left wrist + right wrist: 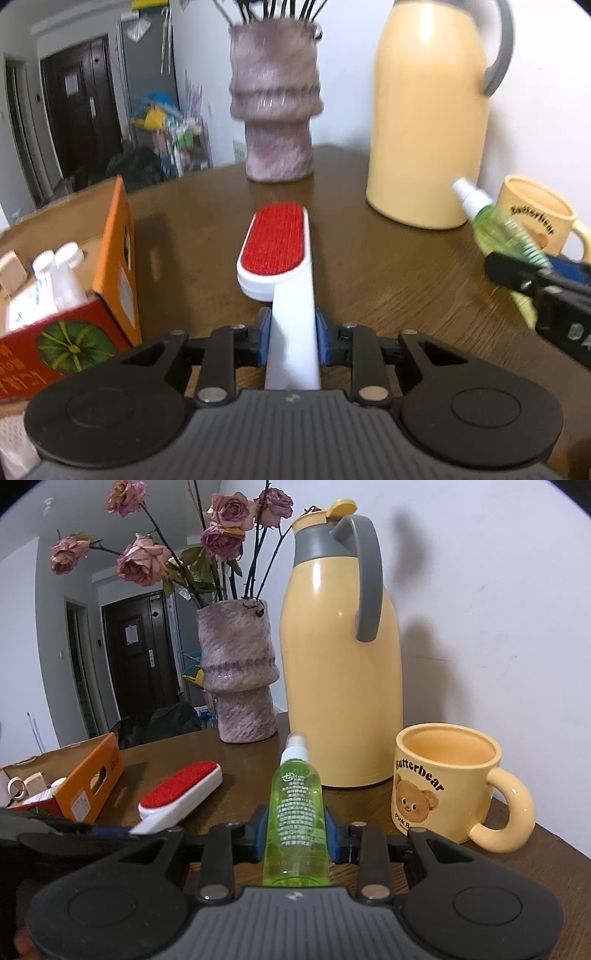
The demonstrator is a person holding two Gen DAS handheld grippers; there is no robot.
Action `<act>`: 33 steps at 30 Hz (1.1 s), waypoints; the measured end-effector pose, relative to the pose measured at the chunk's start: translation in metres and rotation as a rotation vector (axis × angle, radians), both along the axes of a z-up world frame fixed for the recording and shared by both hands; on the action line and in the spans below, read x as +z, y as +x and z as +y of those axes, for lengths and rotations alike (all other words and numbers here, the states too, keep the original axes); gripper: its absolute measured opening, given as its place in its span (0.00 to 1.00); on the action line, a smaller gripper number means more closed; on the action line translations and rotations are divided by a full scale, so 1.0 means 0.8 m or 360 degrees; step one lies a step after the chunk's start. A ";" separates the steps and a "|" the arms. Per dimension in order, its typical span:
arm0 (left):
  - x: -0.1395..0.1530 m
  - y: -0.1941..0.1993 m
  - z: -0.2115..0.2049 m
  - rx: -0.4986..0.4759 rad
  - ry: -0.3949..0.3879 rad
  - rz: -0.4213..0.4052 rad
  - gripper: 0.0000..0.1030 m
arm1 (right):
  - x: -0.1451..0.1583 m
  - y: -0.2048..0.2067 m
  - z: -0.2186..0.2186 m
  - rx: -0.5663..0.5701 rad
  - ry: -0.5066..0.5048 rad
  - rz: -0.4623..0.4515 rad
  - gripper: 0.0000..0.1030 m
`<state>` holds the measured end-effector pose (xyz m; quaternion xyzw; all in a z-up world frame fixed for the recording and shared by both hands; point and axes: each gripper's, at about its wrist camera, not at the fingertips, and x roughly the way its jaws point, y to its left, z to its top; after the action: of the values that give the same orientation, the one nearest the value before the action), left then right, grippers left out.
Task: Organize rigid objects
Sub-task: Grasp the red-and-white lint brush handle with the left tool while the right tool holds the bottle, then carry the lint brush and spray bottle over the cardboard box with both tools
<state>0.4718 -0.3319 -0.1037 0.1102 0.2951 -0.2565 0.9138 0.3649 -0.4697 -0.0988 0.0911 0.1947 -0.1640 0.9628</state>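
My left gripper (293,339) is shut on the white handle of a lint brush (275,245) with a red pad, held just above the brown table. The brush also shows in the right wrist view (181,794). My right gripper (295,829) is shut on a green spray bottle (295,808) with a white nozzle, pointing forward. In the left wrist view the bottle (495,225) and the right gripper (535,284) are at the far right. An open cardboard box (110,258) with white bottles inside stands left of the brush.
A purple vase (236,672) with dried roses, a tall yellow thermos (340,664) and a yellow bear mug (447,782) stand at the back of the wooden table (388,273), against a white wall. The box also shows at left in the right wrist view (88,786).
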 end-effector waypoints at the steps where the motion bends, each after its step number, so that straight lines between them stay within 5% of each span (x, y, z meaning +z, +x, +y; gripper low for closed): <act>1: 0.003 -0.004 0.000 -0.0005 -0.0003 -0.0026 0.25 | 0.000 0.000 0.000 0.0000 0.0000 0.0000 0.29; 33: 0.062 -0.080 0.057 0.0028 -0.0179 -0.0324 0.25 | 0.008 -0.015 0.016 -0.0002 -0.0028 -0.0087 0.29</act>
<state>0.4077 -0.2859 -0.0537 0.0816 0.1869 -0.2522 0.9460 0.3528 -0.4568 -0.0923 0.0870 0.1666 -0.1637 0.9684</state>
